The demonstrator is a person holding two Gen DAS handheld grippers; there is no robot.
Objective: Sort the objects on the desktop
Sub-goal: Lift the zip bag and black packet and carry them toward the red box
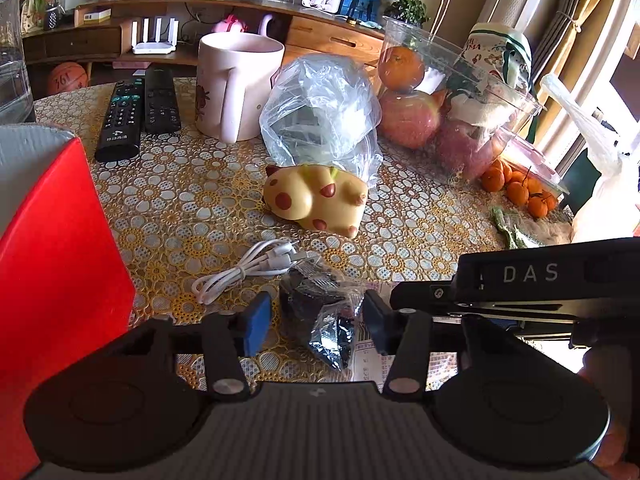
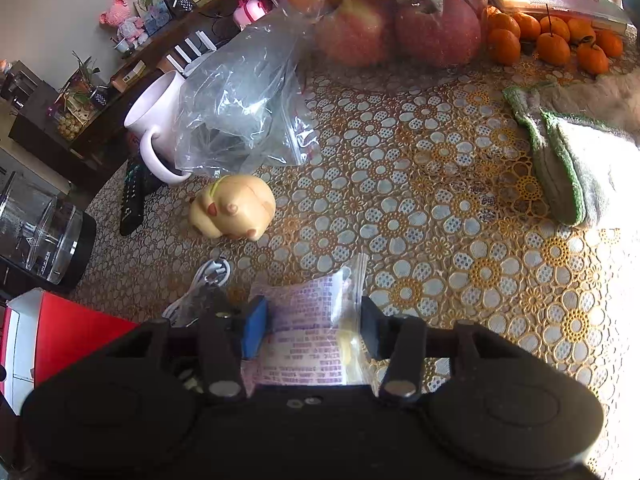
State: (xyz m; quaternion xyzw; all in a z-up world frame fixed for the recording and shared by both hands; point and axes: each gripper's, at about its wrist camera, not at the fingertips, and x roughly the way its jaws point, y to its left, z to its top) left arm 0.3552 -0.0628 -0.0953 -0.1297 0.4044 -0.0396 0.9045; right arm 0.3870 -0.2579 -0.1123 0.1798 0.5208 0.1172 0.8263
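Note:
My left gripper (image 1: 316, 320) is open, its jaws on either side of a small clear packet of dark items (image 1: 320, 312) lying on the table. A coiled white cable (image 1: 248, 268) lies just beyond it, and a yellow spotted pig toy (image 1: 316, 196) farther on. My right gripper (image 2: 314, 326) is open, its jaws on either side of a clear zip bag with a printed pink paper (image 2: 312, 320) lying flat. The pig toy (image 2: 236, 210) and the cable (image 2: 208, 276) show to its left. A red box (image 1: 56, 264) stands at the left.
Two black remotes (image 1: 136, 112), a white mug (image 1: 236, 84) and a crumpled clear bag (image 1: 320, 116) sit at the back. A clear container of apples and oranges (image 1: 440, 112), small oranges (image 2: 552, 40) and a green-edged cloth (image 2: 568, 160) lie to the right. A glass jar (image 2: 40, 232) stands left.

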